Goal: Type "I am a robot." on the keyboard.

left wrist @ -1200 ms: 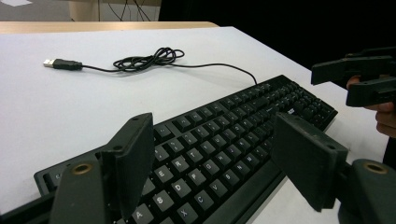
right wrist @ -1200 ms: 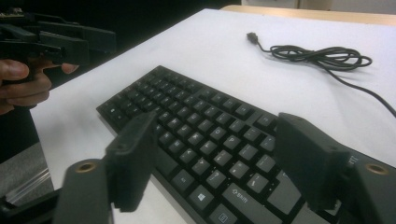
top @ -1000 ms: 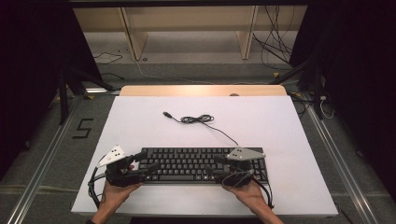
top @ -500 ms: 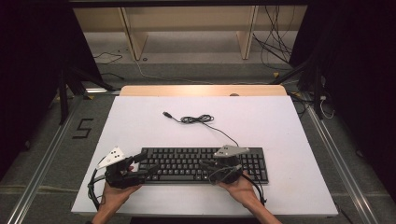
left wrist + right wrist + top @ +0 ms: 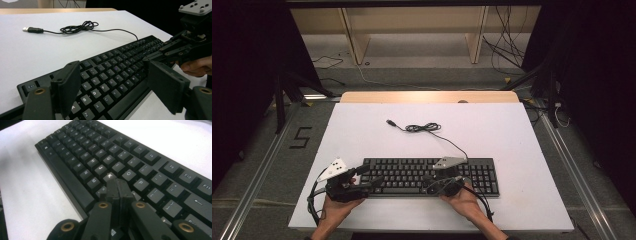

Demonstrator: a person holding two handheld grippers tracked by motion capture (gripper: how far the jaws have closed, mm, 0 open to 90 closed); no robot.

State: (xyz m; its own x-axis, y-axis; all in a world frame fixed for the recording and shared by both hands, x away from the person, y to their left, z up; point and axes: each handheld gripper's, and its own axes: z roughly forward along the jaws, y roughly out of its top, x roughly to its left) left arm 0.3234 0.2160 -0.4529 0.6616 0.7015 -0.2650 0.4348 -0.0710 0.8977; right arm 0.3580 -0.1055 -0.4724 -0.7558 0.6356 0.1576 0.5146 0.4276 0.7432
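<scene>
Now the right gripper (image 5: 116, 185), clenched empty, hovers over the keyboard's (image 5: 130, 165) K key (image 5: 110, 176); left gripper (image 5: 115, 87) gapes over S.

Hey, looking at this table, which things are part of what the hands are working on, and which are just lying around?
In use:
- keyboard
- right gripper, fingers shut together over the letter keys
- left gripper, open at the keyboard's left end

Lying about:
- the keyboard's cable, coiled loose on the table, plug unplugged
- wooden shelf frame behind the table
</scene>
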